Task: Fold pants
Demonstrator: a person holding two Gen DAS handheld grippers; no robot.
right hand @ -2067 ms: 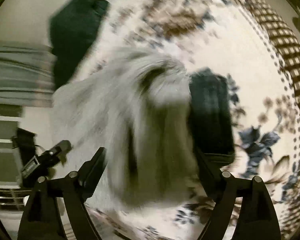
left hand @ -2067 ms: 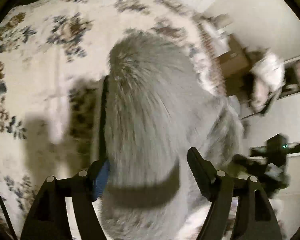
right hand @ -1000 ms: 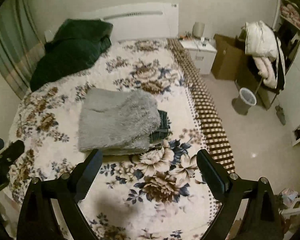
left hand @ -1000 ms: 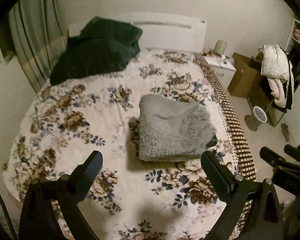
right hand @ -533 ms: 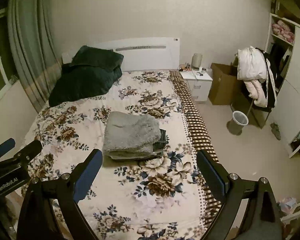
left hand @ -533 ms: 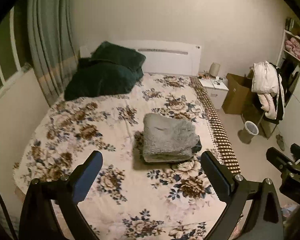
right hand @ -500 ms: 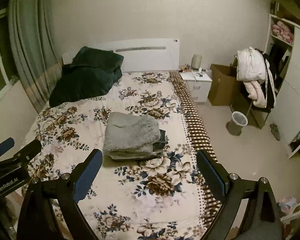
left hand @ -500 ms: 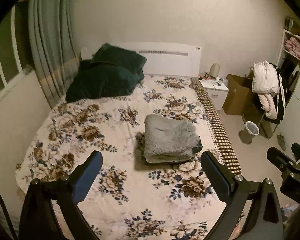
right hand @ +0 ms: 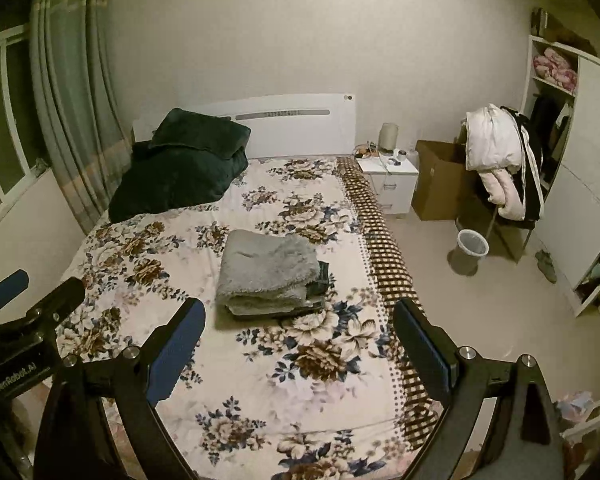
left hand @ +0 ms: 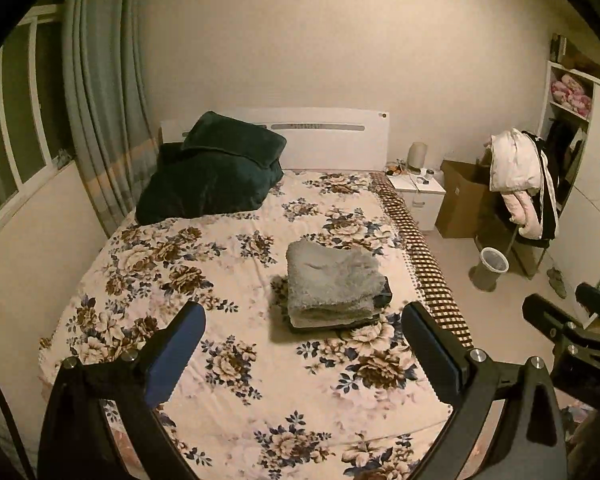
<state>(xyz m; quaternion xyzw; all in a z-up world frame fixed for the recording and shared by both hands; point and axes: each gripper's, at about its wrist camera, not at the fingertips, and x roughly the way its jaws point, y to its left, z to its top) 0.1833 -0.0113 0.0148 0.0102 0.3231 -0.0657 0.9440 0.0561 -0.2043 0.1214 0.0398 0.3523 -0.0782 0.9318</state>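
A: On the bed, left-cam view first. The grey fluffy pants sit folded in a squarish bundle toward the bed's right side, on top of some dark garment that pokes out at the right edge. Can't tell what that one is. Left gripper is up in the air, well back from the bundle, jaws spread wide w/ nothing betw. them.

B: So it's let go?

A: Holding nothing, yeah. Dark green blanket heaped by the headboard, nightstand beside the bed, wastebasket on the floor. The right tool shows at the frame's right edge.

B: And the right cam?

A: Same story. Pants are a tidy stack, layered fold edge facing the foot of the bed, dark piece under it. Right gripper also wide open, empty, hanging above the flowered cover, nowhere near the cloth. Left tool is in view at lower left.

B: So how far along?

A: Looks done, imo. Bundle's compact, no leg trailing, both grippers clear of it. If anything's left it's maybe squaring the top layer, which is a bit rumpled, but I wouldn't bet on it.
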